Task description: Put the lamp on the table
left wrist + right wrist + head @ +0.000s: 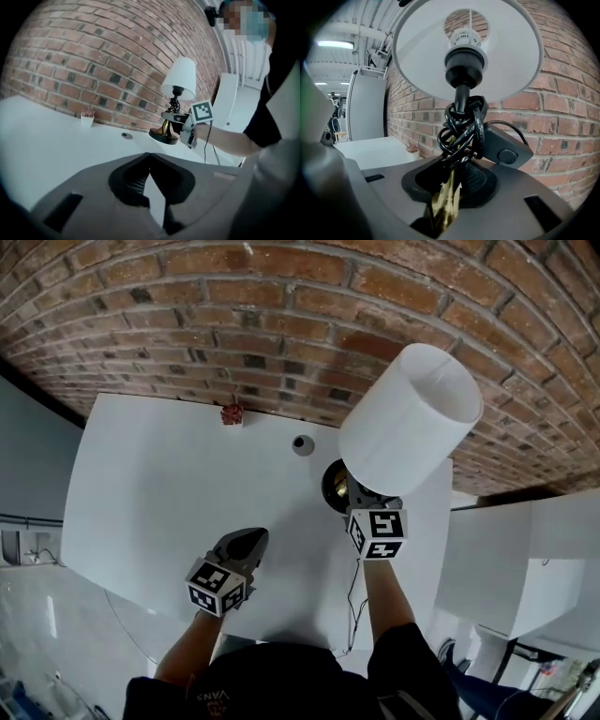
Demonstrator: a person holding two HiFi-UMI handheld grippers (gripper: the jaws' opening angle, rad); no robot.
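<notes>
Reading upside down nearest the camera, white lettering on the person's dark shirt (262, 681) spells VANS. Both bare forearms reach out over a white desk (159, 493), and each gripper carries a cube of black-and-white square markers.

The left gripper (251, 542) hovers over open desk with its fingers pressed together on nothing.

The right gripper (450, 183) has its fingers clamped on the brass stem of the lamp (412, 418). The lamp stands tilted near the desk's right end. Its dark round base (335, 486) is at the desk surface, seemingly resting on it. A black cord (461, 126) is coiled in a tight bundle round the stem just above the fingers, with an inline switch (506, 150) jutting out to one side. A loose length of cord trails down past the desk's near edge. The white drum shade hides most of the stem from above.

Beyond the base, a small round grommet (302, 444) is set in the desk. Farther left, a tiny plant (232, 414) in a white pot stands against the brick wall (187, 306) behind the desk. A white cabinet (497, 568) stands just beside the desk's right end.
</notes>
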